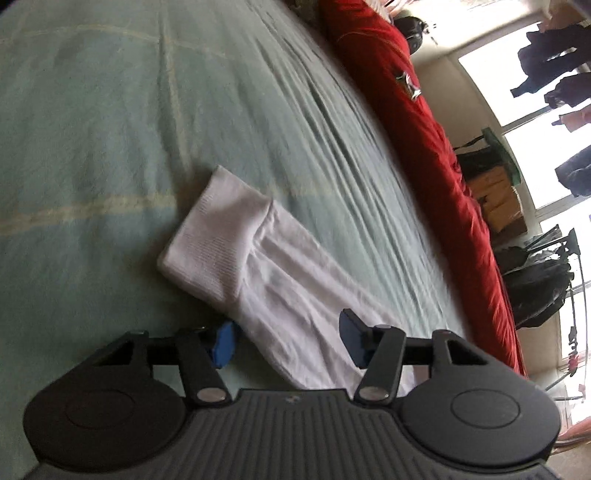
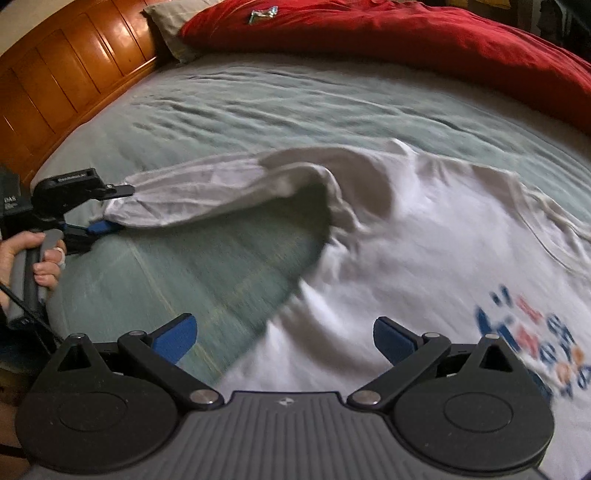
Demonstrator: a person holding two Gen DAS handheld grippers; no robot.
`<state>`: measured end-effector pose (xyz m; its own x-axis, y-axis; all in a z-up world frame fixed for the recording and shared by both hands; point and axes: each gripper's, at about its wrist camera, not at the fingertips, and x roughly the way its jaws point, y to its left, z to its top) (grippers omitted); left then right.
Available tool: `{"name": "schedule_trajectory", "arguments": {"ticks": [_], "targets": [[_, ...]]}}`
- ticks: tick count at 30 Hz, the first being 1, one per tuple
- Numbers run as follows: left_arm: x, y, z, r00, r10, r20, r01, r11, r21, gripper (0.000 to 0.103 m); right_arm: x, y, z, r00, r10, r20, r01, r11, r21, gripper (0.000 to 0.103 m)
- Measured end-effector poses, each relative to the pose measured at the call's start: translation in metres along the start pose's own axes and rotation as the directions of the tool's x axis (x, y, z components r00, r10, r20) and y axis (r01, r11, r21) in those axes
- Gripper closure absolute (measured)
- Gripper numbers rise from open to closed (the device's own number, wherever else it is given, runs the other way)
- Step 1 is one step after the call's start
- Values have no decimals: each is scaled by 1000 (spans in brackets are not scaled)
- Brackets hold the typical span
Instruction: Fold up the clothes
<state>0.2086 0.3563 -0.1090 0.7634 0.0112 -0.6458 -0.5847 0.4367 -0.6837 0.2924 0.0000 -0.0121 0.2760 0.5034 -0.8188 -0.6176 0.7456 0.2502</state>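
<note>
A white long-sleeved shirt (image 2: 424, 258) with a blue, red and orange print lies spread on the pale green bed sheet (image 2: 240, 110). Its sleeve (image 1: 258, 266) stretches out to the side, the ribbed cuff (image 1: 210, 229) lying flat on the sheet. My left gripper (image 1: 286, 341) straddles the sleeve well behind the cuff. Its blue pads (image 1: 221, 343) stand apart on either side of the cloth and do not squeeze it. The right wrist view shows that left gripper (image 2: 110, 208) at the far left, held by a hand (image 2: 40, 258). My right gripper (image 2: 282, 339) hovers open over the shirt's edge, holding nothing.
A red duvet (image 2: 406, 33) is bunched along the far side of the bed, with a small shiny object (image 2: 262, 14) on it. A wooden headboard (image 2: 62, 70) and a pillow (image 2: 166, 26) sit at the left. Windows, hanging clothes and bags (image 1: 535, 291) lie beyond the bed.
</note>
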Motion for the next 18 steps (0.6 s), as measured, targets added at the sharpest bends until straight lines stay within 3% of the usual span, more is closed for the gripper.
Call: {"name": "schedule_trajectory", "arguments": {"ticks": [5,9,13,18], "targets": [[7,-2,13,998,-6,59,3,999,50,47,15,15,17,1000,13,7,-13,1000,-9,0],[2,3,22,994,22,103,-26,999,42,53,22,21,23,1000,9,5,-9,1000,-12,0],[6,11,28,995,19,101,-22,999,29,53,26,21,20,1000,4,-5,-4,1000,6,0],[27,-2,41,996,12,93,-23,993,119,54,33,24,18,1000,5,-10,-5,1000,21,0]]}}
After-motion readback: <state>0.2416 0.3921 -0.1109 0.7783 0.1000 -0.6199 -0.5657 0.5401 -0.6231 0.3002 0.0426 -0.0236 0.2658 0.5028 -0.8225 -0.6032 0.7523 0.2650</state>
